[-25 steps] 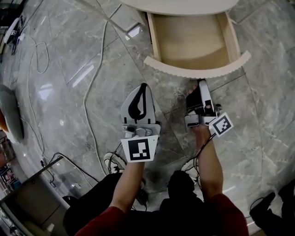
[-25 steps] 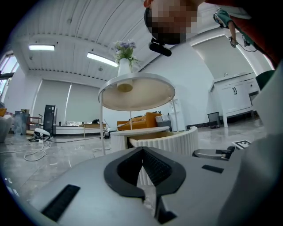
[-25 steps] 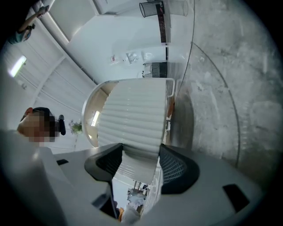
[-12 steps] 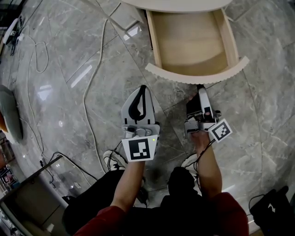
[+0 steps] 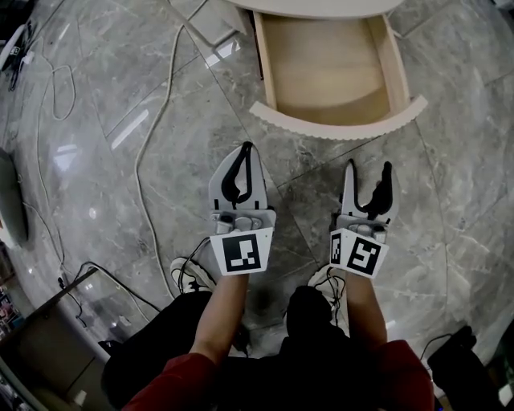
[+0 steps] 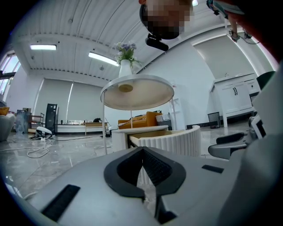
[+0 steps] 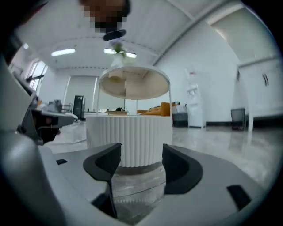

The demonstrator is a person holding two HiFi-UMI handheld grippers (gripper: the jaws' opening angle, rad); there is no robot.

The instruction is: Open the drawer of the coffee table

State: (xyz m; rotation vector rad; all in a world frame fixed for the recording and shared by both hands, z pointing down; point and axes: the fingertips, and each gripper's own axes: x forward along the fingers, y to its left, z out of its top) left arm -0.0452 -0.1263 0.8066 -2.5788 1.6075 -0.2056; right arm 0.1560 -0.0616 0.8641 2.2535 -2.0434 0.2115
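The pale wooden drawer with a ribbed, curved front [image 5: 337,120] is standing open. The left tongs [image 5: 246,149] are sitting pinched together and the right tongs [image 5: 369,168] are gaping wide, holding nothing, above the grey marble floor [image 5: 120,120].

The drawer [image 5: 337,128] juts from the coffee table [image 5: 321,6], left hand-held gripper [image 5: 244,154] and right hand-held gripper [image 5: 369,171] before it.

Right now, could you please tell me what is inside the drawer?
The drawer shows only its bare wooden bottom; its rear part lies hidden under the tabletop.
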